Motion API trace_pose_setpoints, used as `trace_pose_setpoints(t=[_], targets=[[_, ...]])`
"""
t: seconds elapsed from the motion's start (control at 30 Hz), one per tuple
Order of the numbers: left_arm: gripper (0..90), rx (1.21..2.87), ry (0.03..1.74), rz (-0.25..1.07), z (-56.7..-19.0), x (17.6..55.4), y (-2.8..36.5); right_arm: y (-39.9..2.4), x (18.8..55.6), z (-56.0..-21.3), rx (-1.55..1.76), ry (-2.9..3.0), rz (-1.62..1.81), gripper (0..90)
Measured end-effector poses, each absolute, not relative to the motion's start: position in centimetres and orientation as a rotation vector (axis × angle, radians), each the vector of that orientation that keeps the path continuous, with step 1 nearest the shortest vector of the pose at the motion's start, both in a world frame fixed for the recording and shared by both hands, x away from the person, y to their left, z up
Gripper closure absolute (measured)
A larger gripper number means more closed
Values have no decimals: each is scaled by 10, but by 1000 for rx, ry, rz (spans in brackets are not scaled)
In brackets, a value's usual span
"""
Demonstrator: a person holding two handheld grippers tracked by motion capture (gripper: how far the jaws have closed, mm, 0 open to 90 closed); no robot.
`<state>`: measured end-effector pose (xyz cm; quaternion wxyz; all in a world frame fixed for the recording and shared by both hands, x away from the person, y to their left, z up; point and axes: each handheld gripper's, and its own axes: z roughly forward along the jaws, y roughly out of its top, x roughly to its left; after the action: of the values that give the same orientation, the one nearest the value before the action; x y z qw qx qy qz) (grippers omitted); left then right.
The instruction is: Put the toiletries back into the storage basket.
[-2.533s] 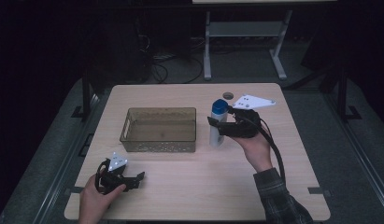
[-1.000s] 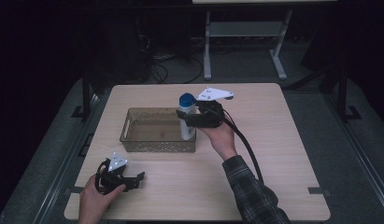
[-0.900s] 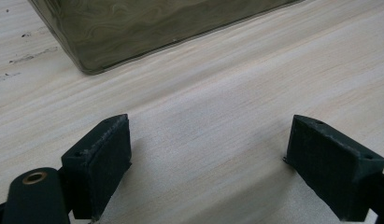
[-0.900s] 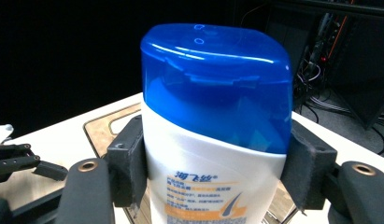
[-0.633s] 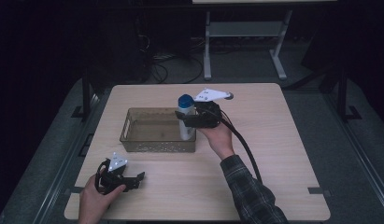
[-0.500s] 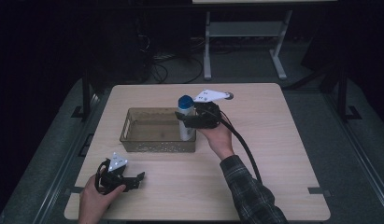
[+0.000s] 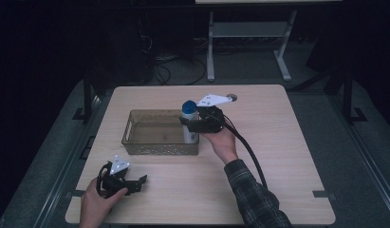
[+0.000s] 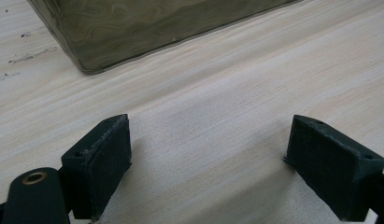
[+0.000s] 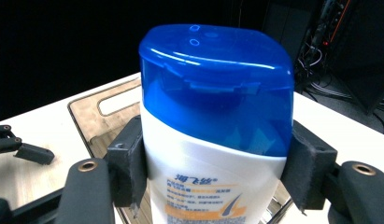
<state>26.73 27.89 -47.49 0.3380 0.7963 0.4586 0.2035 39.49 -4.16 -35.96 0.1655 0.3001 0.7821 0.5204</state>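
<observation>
A white bottle with a blue cap (image 7: 189, 119) (image 9: 213, 135) stands upright in my right gripper (image 7: 195, 125) (image 9: 213, 172), whose jaws press on both its sides. The bottle hangs over the right end of a clear brownish bin (image 7: 135, 142) in the middle of the wooden table (image 7: 278, 156). My left gripper (image 7: 135, 183) (image 8: 208, 172) rests low at the table's front left corner, open, with bare wood between its pads (image 8: 105, 158). A corner of the bin (image 8: 133, 32) lies just ahead of it.
A cable (image 7: 249, 156) trails from the right gripper along the plaid sleeve (image 7: 254, 199). Beyond the table stand a metal frame (image 7: 245, 42) and floor cables (image 7: 173, 66) in the dark. The other gripper (image 9: 21, 147) appears far off in the right gripper view.
My right gripper has carried the bottle leftward from the table's right side to over the bin's right end. In the last half second it barely moved. The left gripper stayed put.
</observation>
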Motion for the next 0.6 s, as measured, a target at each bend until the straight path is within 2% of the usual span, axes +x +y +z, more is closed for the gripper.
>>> trace_pose_setpoints(t=[0.6], targets=[[129,2073,1197,529,-475,267,279,-39,397,-381,872,2275,1432,334]])
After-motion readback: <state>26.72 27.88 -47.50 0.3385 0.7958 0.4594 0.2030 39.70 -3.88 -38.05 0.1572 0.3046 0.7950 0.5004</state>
